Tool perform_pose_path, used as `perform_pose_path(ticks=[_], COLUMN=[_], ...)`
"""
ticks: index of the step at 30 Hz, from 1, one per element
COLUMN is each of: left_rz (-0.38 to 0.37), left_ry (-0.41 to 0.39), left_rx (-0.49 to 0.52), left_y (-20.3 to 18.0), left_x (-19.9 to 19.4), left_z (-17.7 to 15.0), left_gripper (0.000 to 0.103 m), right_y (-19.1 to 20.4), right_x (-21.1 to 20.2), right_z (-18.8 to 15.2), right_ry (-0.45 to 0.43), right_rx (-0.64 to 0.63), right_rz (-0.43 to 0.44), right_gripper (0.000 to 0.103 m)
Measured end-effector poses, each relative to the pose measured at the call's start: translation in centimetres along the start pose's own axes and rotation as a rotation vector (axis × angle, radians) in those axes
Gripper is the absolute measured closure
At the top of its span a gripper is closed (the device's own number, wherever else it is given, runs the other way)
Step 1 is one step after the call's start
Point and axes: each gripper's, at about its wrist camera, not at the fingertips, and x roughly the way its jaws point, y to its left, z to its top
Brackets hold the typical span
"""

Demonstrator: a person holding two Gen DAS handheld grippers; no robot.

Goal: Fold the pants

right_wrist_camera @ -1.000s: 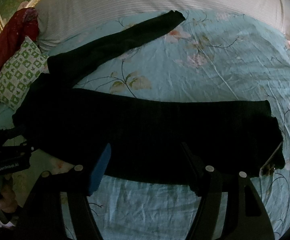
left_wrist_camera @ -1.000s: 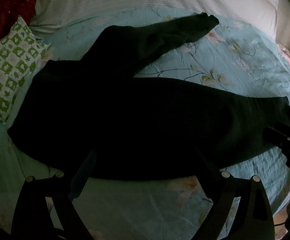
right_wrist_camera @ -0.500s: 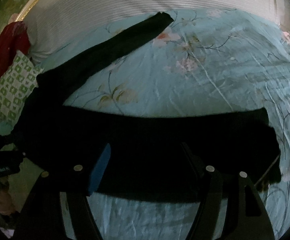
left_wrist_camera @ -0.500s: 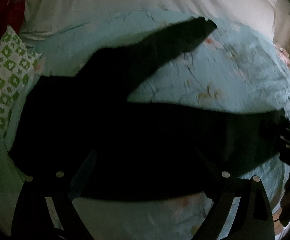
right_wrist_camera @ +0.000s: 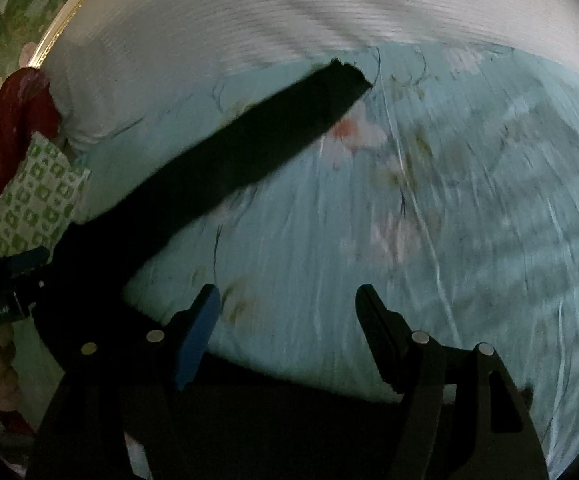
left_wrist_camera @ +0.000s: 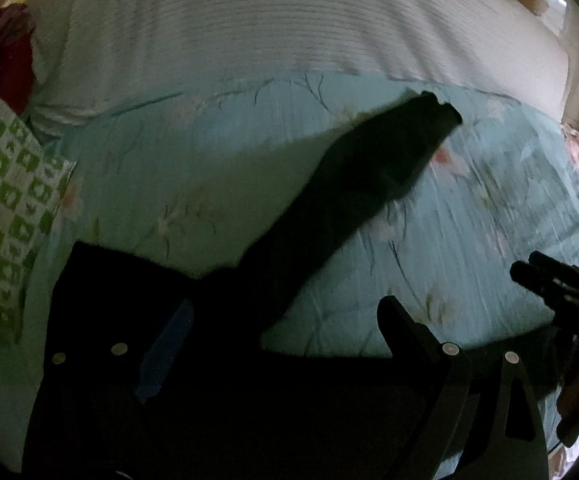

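**Pants spread on a floral bedsheet, both grippers gaping above them**

Pants, one pair, black or very dark, lie on the bed. Two legs can be counted: one runs diagonally away across the sheet to a squared, slightly ragged-looking hem, flat and matte; the other runs along the near edge, under both grippers, and shows only as a dark band low in each view. The waist end sits on the pillow side, where the two legs meet in a broad dark mass. The cloth looks soft and unpatterned; no seams or pockets can be made out in the dim, blurred frames.

The left gripper hangs over the waist part with its two fingers set wide apart and nothing pinched between them; one finger carries a blue pad, the other is plain black. The right gripper likewise stands unclenched, two fingers wide, one blue-padded, with bare sheet showing between the tips.

Beneath is one pale turquoise sheet, thin and wrinkled, printed with pink flowers and dark twigs. Beyond it lies one white ribbed cover, finely corded in parallel lines. At the side sits one square pillow, green-and-white checked, and beside it one dark red cloth, bunched up.
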Motion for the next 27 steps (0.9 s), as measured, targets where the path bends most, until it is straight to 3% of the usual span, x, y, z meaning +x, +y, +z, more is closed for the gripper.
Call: perform_pose_path(ticks=[10, 17, 27], left_rz=[-0.031, -0.095, -0.123], left_ry=[0.082, 0.153, 0.219], left_rx=[-0.024, -0.058, -0.061], left_y=[0.5, 0.6, -0.5], left_x=[5.4, 9.5, 13.9], left_z=[5.7, 9.1, 11.4], left_gripper=[0.009, 0.009, 0.009], right_y=[-2.6, -4.7, -6.5], right_x=[4.9, 7.5, 10.8], right_z=[7.4, 11.3, 17.0], right_ry=[0.021, 0.027, 0.009], right_rx=[-0.030, -0.039, -0.035], right_rz=[-0.016, -0.029, -0.024], right_gripper=[0.032, 0.032, 0.032])
